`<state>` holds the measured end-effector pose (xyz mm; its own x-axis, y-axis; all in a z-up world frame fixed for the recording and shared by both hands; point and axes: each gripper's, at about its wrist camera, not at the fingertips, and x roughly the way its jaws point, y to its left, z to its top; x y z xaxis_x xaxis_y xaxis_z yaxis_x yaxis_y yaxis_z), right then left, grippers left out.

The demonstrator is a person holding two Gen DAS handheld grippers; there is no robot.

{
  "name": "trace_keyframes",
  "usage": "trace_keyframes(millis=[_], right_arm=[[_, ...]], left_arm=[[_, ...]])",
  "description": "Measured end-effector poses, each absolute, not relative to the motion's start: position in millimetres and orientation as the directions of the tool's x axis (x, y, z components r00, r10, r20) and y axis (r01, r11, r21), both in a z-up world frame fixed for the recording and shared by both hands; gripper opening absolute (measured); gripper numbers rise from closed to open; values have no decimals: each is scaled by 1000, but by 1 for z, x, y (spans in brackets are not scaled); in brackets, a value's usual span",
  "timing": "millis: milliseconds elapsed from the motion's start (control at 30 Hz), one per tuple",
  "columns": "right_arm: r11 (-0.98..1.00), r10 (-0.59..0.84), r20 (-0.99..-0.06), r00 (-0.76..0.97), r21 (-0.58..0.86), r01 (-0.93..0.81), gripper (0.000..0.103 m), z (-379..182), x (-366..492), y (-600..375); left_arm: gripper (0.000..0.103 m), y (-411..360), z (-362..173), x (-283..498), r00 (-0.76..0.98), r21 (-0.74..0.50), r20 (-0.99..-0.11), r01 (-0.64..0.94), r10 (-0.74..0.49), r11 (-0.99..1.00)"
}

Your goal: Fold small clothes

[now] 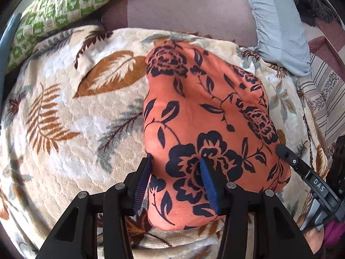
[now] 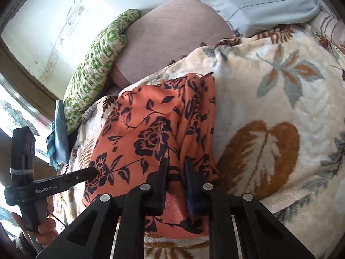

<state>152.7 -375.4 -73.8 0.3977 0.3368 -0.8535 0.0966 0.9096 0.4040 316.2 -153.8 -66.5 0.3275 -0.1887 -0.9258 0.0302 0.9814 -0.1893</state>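
An orange garment with dark navy flowers (image 1: 207, 116) lies folded on a cream leaf-patterned blanket (image 1: 71, 112). My left gripper (image 1: 175, 164) is open, its blue-padded fingers (image 1: 207, 179) straddling the garment's near left edge. The right gripper's finger (image 1: 286, 153) shows at the garment's right edge. In the right wrist view the garment (image 2: 142, 129) lies in front, with a bunched fold along its right side. My right gripper (image 2: 175, 165) has its fingers close together on that bunched cloth. The left gripper's finger (image 2: 71, 176) reaches in from the left.
A green and white patterned pillow (image 1: 64, 6) and a mauve cushion (image 1: 189, 6) lie beyond the blanket. A pale blue cloth (image 1: 278, 26) lies at the far right. A striped fabric (image 1: 327, 92) is at the right edge. A wall and window frame (image 2: 32, 49) stand on the left.
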Motion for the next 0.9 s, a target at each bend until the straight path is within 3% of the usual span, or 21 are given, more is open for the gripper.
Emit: trace_keyframes(millis=[100,133,200,267,300,500,667,700,733,900], right_arm=[[924,293,-909,297,349,157,17,-103,149,-384],[901,321,-887,333,394,180,23,-98,145,-391],[845,394,-826,404,498,195,25,-84,132,-402],[828,416,-810,413,525,195,44,-77,122,-406],[831,417,-808,417,525,186,46,-76,116,-404],[946,266,-917,297,308,104,43,-103,102,-364],[914,273,-830,485,381,137,48,-47,105,-385],[901,273,-809,521,405,157,53,-40,110,-393],[889,277,-797,536,425,172,65,-36,119,-397],[923,261,-841,474,361,134,65,-52,189,-373]], left_arm=[[55,-145,-88,319,272,-223,-937,17,-219,975],[54,-138,-84,317,287,-260,-925,2,-250,966],[54,-126,-74,313,303,-324,-903,-19,-303,946],[52,-115,-67,302,309,-386,-880,-19,-361,922],[52,-111,-66,296,313,-407,-869,-16,-382,913],[56,-111,-95,280,275,-315,-913,1,-303,949],[53,-86,-47,272,375,-397,-840,70,-392,915],[54,-80,-38,272,407,-386,-832,65,-378,920],[55,-76,-32,275,428,-377,-828,58,-364,925],[55,-79,-38,301,403,-357,-853,14,-332,934]])
